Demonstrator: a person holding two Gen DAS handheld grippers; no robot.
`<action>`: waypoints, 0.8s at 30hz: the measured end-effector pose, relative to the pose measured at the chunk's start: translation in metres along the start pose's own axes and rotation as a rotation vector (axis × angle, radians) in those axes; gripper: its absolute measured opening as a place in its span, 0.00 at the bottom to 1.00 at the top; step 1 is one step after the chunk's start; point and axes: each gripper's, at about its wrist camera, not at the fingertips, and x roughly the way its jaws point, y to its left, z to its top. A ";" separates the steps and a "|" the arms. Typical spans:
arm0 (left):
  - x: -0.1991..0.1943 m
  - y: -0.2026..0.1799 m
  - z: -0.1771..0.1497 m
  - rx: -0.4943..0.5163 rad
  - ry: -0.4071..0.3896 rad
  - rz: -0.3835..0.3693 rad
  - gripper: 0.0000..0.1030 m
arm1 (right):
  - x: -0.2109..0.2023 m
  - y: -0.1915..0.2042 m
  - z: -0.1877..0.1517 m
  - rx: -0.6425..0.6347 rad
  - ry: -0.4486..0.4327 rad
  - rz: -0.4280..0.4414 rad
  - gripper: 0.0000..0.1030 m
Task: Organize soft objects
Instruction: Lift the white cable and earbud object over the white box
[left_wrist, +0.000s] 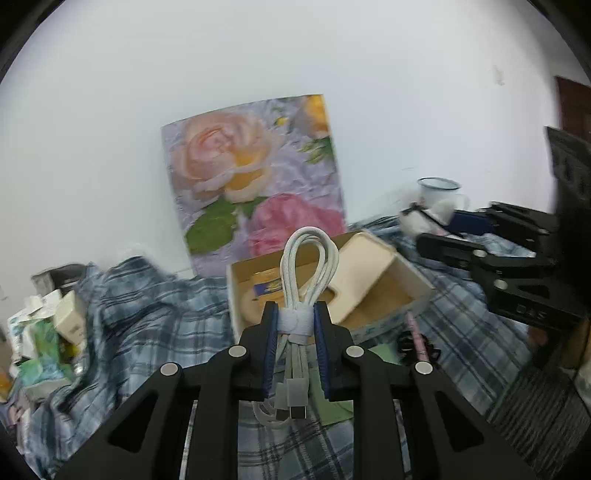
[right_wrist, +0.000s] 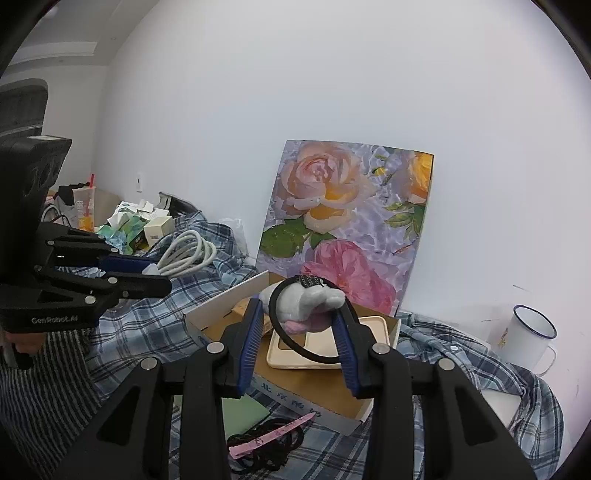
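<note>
**Both jaws loaded above the cardboard box**

Left gripper (left_wrist: 295, 325): jaws drawn close together, blue pads pinching a coiled white cable (left_wrist: 308, 258) at its white strap (loop sticking up past the fingertips, plugs hanging below the pads). Beyond the tips, an open cardboard box (left_wrist: 413, 280) on a blue plaid cloth (left_wrist: 147, 314).

Right gripper (right_wrist: 301, 317): jaws partly open, clamped on a small grey-and-pink plush toy (right_wrist: 306, 301) ringed by a black hair band (right_wrist: 314, 356). Just below and beyond the jaws, the same box with a cream tray (right_wrist: 369, 325) inside. Under the jaws, a pink clip (right_wrist: 273, 432) on black hair ties (right_wrist: 258, 448).
</note>
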 end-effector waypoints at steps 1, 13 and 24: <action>0.000 -0.002 0.002 0.006 -0.002 0.031 0.20 | -0.001 0.000 0.000 -0.001 -0.001 -0.004 0.36; 0.016 0.000 0.019 0.000 -0.056 -0.007 0.20 | -0.001 -0.018 -0.004 0.104 -0.019 0.061 0.36; 0.044 -0.014 0.040 -0.011 -0.037 -0.056 0.20 | -0.015 -0.039 0.017 0.126 -0.056 -0.011 0.36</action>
